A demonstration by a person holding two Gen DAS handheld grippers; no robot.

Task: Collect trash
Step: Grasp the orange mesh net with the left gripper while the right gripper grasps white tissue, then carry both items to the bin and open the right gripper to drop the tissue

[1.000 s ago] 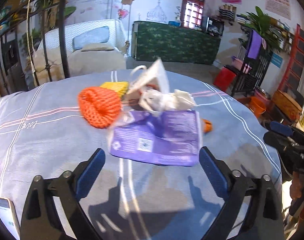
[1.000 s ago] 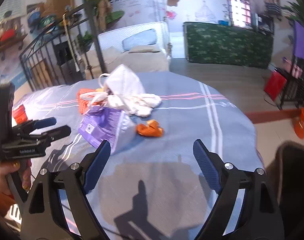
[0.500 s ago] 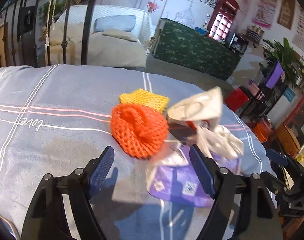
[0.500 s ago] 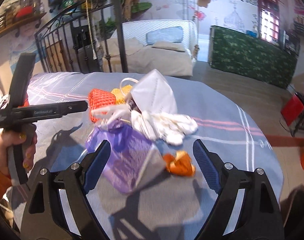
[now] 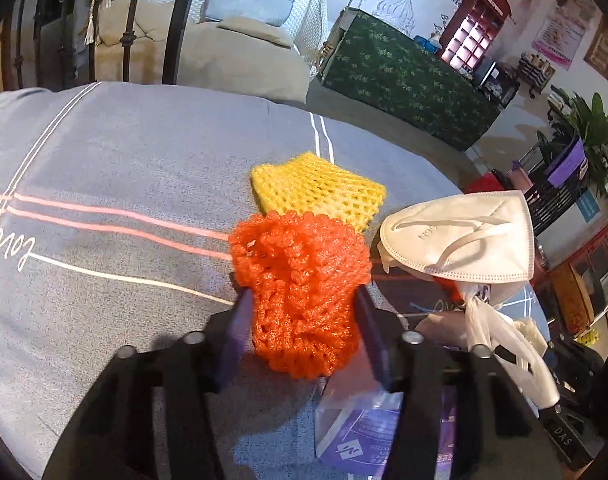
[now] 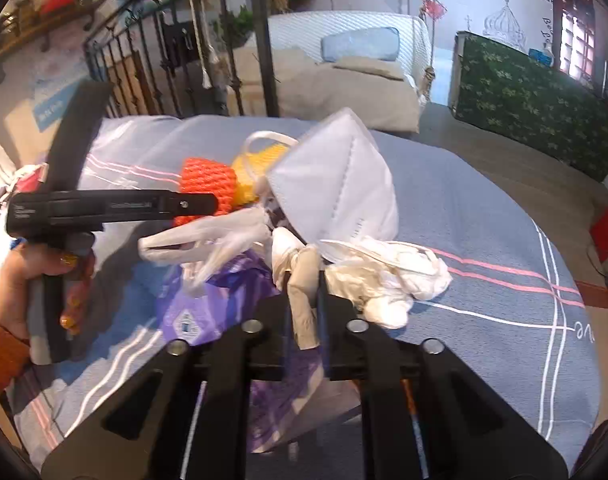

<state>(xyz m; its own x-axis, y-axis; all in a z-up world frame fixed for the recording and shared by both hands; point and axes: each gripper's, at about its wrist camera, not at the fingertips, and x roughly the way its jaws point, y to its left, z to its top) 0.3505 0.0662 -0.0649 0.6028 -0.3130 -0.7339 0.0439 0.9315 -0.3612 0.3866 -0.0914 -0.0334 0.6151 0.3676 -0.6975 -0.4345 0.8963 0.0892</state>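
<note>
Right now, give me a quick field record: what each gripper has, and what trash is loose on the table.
left gripper: shut on orange foam net
right gripper: shut on white plastic bag
loose on cloth: yellow foam net, white face mask, purple packet, crumpled tissue
surface: grey striped tablecloth
yellow net position: just behind the orange one, touching it
bin: none visible in either view
</note>
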